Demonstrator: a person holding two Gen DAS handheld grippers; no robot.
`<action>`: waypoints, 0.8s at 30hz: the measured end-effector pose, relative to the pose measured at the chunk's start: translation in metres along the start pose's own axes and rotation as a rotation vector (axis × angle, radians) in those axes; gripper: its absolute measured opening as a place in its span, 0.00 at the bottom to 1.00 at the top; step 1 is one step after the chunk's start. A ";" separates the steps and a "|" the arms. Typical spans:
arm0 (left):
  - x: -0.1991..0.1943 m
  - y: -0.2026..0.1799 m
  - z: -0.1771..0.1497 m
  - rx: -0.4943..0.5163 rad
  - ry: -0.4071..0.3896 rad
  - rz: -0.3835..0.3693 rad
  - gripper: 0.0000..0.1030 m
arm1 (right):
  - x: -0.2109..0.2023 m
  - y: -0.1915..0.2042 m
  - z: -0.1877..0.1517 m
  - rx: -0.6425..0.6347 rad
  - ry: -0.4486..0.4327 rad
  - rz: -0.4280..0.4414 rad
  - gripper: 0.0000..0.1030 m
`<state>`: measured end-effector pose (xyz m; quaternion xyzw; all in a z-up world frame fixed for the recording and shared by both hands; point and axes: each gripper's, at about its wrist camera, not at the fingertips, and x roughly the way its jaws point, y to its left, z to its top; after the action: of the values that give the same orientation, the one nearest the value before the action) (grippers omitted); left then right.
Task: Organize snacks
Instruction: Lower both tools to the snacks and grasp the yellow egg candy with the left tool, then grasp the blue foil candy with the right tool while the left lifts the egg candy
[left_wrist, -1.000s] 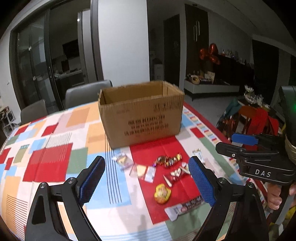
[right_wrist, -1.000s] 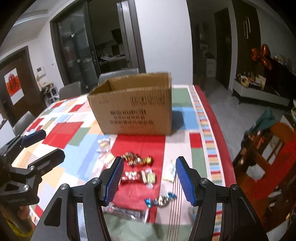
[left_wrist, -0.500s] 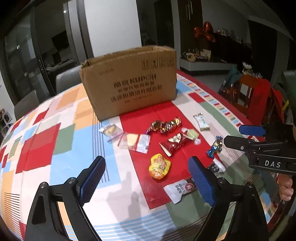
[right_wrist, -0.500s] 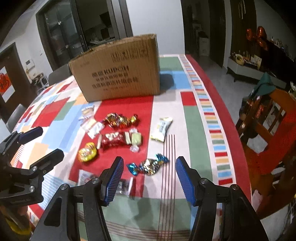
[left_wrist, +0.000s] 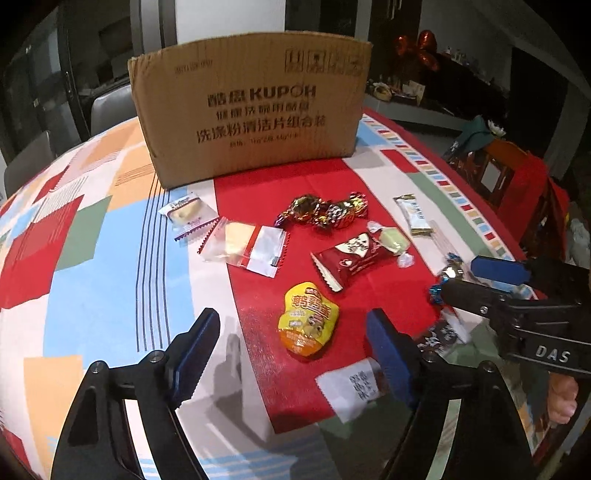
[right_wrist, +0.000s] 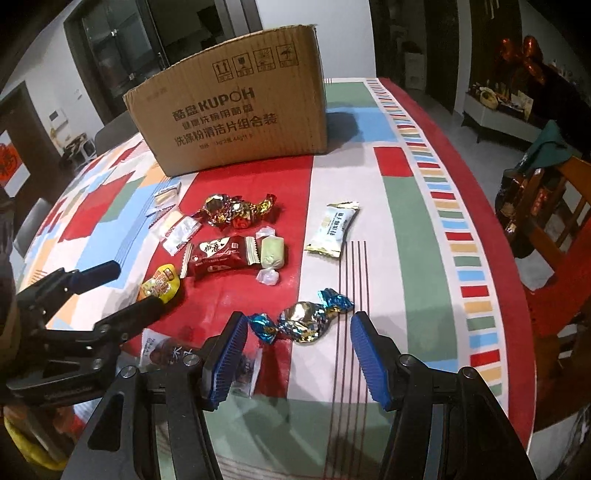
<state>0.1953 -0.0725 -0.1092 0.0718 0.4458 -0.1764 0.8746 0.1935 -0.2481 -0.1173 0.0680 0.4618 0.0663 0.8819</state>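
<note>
Both grippers hang tilted downward over a table (right_wrist: 413, 229) covered by a cloth of red, blue, green and orange patches. On the left, the left gripper (left_wrist: 291, 347) has its blue-padded jaws closing, wide apart and gripping nothing, with a yellow snack packet (left_wrist: 308, 319) lying on the cloth in the gap between them. To its right, the right gripper (right_wrist: 295, 354) is about half open and empty, its pads on either side of a blue-and-gold foil candy (right_wrist: 301, 319) without touching it. Other snacks lie scattered in front of a tall cardboard box (left_wrist: 251, 114) printed with KUPOH: a red wrapper (right_wrist: 218, 256), a pale green candy (right_wrist: 271, 254) just beside it, a cluster of gold foil candies (right_wrist: 236, 210), a white packet (right_wrist: 334, 229) off to the right, and clear-wrapped biscuits (left_wrist: 190, 218) near the box's left corner. Beyond the table are grey chairs, dark glass doors, a white wall and a wooden chair (right_wrist: 554, 206) at the right. A person's fingers (left_wrist: 561, 398) show behind the right gripper's handle.
</note>
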 end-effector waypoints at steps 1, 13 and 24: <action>0.003 0.000 0.000 -0.001 0.005 0.006 0.76 | 0.002 0.000 0.000 0.006 0.004 0.002 0.57; 0.022 0.005 0.005 -0.034 0.035 0.002 0.53 | 0.014 0.004 0.005 -0.004 0.018 -0.009 0.45; 0.021 0.005 0.005 -0.018 0.036 0.020 0.32 | 0.009 0.010 0.004 -0.025 -0.010 -0.018 0.35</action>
<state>0.2120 -0.0746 -0.1229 0.0714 0.4621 -0.1625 0.8689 0.2009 -0.2375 -0.1204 0.0532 0.4569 0.0639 0.8856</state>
